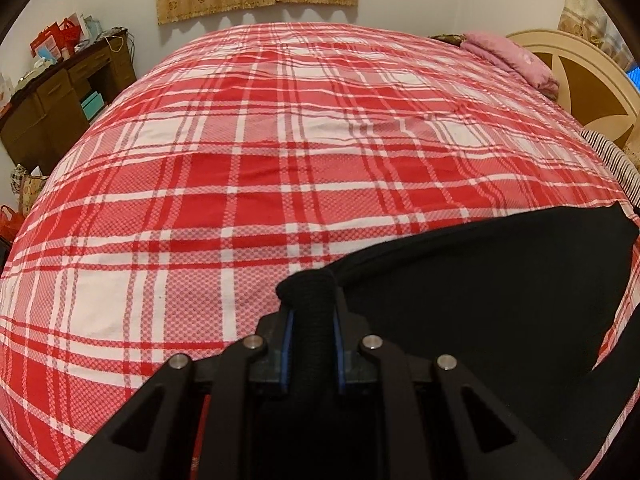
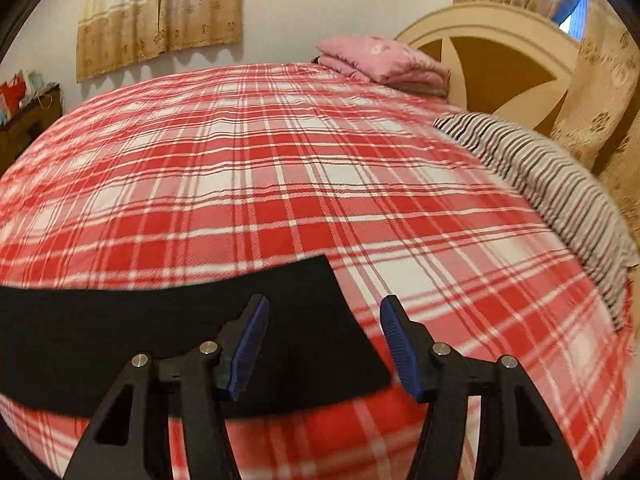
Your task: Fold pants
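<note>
Pants (image 1: 480, 280) in plain black cloth lay along the near edge of the bed (image 1: 280, 140), whose red and white checked cover served us as the landmark for everything else. We had the left gripper (image 1: 312, 300) clamped tight on a bunched roll of that black cloth, the fabric standing up between the blue pads as a thick ridge, while the rest of the garment spread away from it over the cover. We judged that this pinch was kept so that one end stayed fixed and lifted, ready to be carried over in a fold. The right gripper (image 2: 324, 320) hung over the cover just beyond the squared end of the pants, its fingers (image 2: 250, 344) well apart and pressing on nothing; the black corner passed under the one finger only, and the check showed in most of the gap between them. We took it that the gripper was placed there to take the free corner, so that both ends could be moved together and the edges kept straight. Folded pink bedding (image 2: 380, 60) sat at the far corner of the bed by the headboard (image 2: 492, 48), and a striped cloth (image 2: 560, 188) lay along the headboard side of the cover, both well apart from the pants and out of the way of any fold.
</note>
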{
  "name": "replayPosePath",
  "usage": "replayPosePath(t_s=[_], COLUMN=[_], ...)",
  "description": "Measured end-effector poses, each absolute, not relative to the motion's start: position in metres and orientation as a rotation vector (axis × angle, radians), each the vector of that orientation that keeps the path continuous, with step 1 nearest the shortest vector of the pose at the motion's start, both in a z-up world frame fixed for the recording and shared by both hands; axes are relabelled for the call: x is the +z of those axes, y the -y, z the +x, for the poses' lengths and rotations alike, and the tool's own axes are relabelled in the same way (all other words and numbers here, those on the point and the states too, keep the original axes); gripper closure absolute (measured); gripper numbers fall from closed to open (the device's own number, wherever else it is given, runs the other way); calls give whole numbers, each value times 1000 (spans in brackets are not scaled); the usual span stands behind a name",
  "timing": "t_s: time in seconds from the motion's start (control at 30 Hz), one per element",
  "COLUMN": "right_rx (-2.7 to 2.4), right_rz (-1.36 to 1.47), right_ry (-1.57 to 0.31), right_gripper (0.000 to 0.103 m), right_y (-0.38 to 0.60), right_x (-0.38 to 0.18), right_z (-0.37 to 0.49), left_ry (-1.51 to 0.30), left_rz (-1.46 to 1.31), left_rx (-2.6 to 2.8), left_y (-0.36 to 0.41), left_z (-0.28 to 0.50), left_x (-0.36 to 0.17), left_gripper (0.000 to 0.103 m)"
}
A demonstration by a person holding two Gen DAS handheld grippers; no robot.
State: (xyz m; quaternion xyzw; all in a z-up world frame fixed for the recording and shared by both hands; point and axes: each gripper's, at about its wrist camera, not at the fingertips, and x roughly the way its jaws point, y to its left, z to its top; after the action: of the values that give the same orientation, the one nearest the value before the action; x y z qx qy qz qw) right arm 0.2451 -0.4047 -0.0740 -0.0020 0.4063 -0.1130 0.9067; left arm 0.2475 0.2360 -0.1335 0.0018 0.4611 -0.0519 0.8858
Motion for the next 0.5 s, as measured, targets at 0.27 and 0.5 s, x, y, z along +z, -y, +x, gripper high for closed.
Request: replayPosePath(t_s=[0.27,0.5], right_rx=[-154,-80], right_rz=[73,101], right_ry=[-916,-1003], right_gripper=[43,45], right_y=[424,424], right_x=[-101,-116], right_z=[289,300], left_ry=[-958,-962], left_rz=[22,27], left_rx=[-95,-94], left_y=[-233,-233], left_z=[249,250], left_x=[-135,-136], left_gripper=[86,86])
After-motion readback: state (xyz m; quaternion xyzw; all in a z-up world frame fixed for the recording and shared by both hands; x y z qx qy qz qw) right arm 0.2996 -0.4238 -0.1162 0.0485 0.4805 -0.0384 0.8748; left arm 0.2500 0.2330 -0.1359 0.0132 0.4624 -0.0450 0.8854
